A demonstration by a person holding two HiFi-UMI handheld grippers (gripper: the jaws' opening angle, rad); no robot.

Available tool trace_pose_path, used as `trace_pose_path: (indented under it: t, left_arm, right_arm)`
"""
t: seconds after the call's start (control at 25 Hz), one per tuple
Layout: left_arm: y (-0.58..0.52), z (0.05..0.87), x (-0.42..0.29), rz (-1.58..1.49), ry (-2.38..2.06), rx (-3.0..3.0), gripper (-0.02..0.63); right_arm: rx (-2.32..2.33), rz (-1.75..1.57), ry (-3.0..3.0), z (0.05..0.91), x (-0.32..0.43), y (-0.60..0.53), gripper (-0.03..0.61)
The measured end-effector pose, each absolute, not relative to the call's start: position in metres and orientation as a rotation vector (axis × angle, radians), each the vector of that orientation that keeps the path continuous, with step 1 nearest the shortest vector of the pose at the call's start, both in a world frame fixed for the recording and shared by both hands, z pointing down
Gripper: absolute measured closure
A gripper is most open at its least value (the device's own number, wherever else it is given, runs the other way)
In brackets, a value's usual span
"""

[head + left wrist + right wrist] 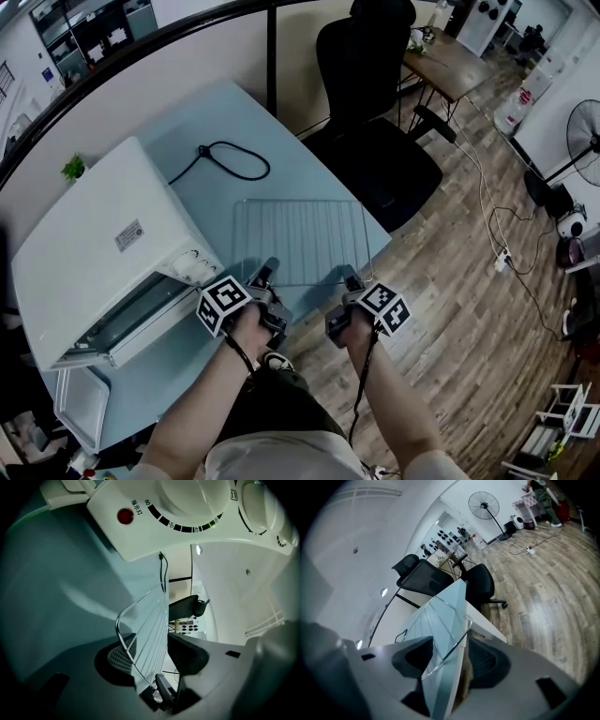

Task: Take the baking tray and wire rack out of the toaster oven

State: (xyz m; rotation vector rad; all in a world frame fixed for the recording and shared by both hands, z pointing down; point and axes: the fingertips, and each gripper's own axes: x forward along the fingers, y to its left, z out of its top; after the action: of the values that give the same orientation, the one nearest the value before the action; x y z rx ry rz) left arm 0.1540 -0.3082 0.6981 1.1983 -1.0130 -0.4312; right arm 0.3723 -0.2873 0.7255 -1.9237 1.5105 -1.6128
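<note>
Landmark: toaster oven (103, 248).
- Right of oven: table (216, 112) strip taken up by wire rack (298, 239), laid flat, just beside oven's knob panel (187, 508).
- Behind rack, off oven's right rear: power cord (230, 161) looped on table; bare surface left around it.
- Farther right of oven, past table edge: office chair (375, 122) parked near.
- Oven's front left corner: white rimmed panel (80, 403) projecting; door or tray not determinable.
- Rack edge nearest person straddled by left gripper (265, 274) and right gripper (349, 279); jaws apart, slack seen round wire.
</note>
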Motion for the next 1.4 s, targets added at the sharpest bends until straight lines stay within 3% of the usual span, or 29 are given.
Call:
trace_pose_path:
  t: [0.4, 0.64, 0.88, 0.96, 1.4]
  left_arm:
    - [-0.312, 0.682, 0.149, -0.364, -1.064, 1.129, 0.193]
    - [-0.304, 0.681, 0.151, -0.283, -1.059, 1.14, 0.181]
    - [-0.291, 0.679, 0.149, -0.277, -1.011, 1.111, 0.181]
    - [-0.284, 0.679, 0.145, -0.301, -0.996, 1.091, 0.181]
    - [-0.251, 0.686, 0.142, -0.331, -0.94, 0.944, 0.183]
  right_arm:
    - [-1.966, -1.638, 1.466, 0.727, 0.367, -0.298, 0.268]
    - [-2.039, -1.602, 1.363, 0.721, 0.379, -0.302, 0.265]
    - [-2.073, -1.59, 1.29, 0.724, 0.393, -0.304, 0.221]
    - [-2.06, -1.593, 1.236, 0.724, 0.396, -0.302, 0.247]
    - [-2.14, -1.558, 1.264, 0.722, 0.41, -0.313, 0.249]
